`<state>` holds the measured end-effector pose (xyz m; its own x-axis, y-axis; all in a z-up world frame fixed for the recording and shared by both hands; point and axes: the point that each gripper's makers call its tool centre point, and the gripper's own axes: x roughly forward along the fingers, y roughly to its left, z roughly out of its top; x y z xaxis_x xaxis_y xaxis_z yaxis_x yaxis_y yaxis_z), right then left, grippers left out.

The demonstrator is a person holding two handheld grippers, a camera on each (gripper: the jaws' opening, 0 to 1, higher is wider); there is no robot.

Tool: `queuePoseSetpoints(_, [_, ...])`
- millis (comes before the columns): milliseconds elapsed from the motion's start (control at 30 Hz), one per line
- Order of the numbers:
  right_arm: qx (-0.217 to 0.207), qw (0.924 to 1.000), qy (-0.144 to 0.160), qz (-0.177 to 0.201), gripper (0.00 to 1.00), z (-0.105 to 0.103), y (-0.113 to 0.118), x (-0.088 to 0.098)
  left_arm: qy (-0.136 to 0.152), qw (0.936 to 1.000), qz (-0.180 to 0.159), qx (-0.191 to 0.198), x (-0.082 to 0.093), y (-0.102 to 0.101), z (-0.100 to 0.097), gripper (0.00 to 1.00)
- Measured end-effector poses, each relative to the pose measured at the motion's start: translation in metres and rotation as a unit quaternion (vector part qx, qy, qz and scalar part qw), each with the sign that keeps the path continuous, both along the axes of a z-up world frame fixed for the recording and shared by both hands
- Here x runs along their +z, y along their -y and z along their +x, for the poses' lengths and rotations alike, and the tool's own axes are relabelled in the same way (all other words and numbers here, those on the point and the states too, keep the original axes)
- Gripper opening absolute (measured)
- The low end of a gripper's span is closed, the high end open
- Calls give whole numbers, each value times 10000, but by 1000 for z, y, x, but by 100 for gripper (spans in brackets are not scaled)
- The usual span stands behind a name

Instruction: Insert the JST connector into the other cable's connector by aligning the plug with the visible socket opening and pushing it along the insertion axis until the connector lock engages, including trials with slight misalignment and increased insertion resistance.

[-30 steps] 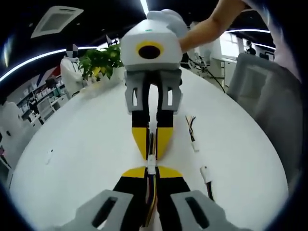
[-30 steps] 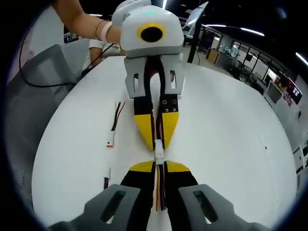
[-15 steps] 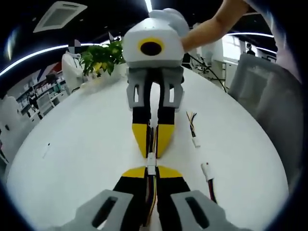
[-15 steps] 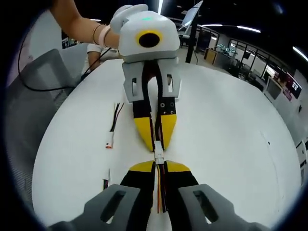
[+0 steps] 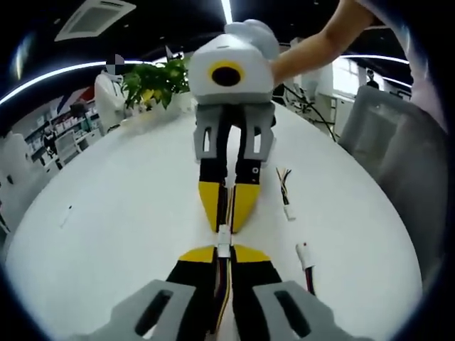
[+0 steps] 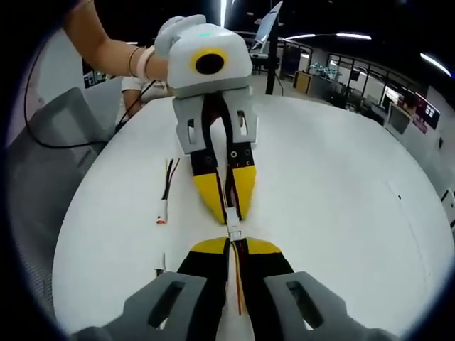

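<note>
White JST connector pair (image 5: 223, 240) sits end to end between the two grippers' yellow tips, just above the white table (image 5: 128, 213). Left gripper (image 5: 223, 253) clamped on one cable end w/ coloured wires; right gripper (image 6: 234, 244) clamped on the other. Two spare cables (image 5: 286, 192) lie beside.

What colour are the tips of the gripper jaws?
Yellow, on black jaws; clearest on the right gripper in the left gripper view.
</note>
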<state>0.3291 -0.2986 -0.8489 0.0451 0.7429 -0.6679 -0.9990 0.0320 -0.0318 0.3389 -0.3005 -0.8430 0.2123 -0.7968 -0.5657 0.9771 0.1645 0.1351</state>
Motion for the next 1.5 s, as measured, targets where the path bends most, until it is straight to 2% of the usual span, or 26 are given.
queuePoseSetpoints(233, [-127, 9998, -68, 124, 7, -1, 0, 1, 17, 9998, 57, 178, 0, -1, 3, 4])
queuePoseSetpoints(333, [-193, 9996, -103, 170, 9, -2, 0, 1, 15, 9994, 36, 330, 1, -3, 5, 10])
queuePoseSetpoints(400, [-249, 9993, -146, 220, 10, -3, 0, 1, -81, 9991, -9, 408, 1, -3, 4, 16])
queuePoseSetpoints(533, [-327, 9990, -117, 273, 13, -4, 1, 1, -190, 9987, -118, 451, 0, -2, -1, 16])
queuePoseSetpoints(633, [-376, 9988, -115, 290, 14, -4, 3, 1, -273, 9973, -189, 658, -1, -4, 0, 19])
queuePoseSetpoints(700, [-407, 9986, -95, 326, 18, -3, 4, 3, -442, 9954, -205, 823, -2, -6, 1, 22])
queuePoseSetpoints(1000, [-575, 9975, -18, 420, 33, 1, 8, 9, -193, 9948, -100, 990, 1, -13, 9, 40])
queuePoseSetpoints(1133, [-597, 9970, 152, 459, 41, 4, 10, 14, -142, 9950, -59, 991, 2, -15, 9, 49])
queuePoseSetpoints(1333, [-633, 9965, 203, 511, 44, 4, 12, 22, 35, 9947, 11, 1024, 7, -18, 10, 55])
queuePoseSetpoints(1500, [-672, 9957, 218, 606, 44, 3, 13, 31, 184, 9943, -121, 1045, 22, -18, 11, 55])
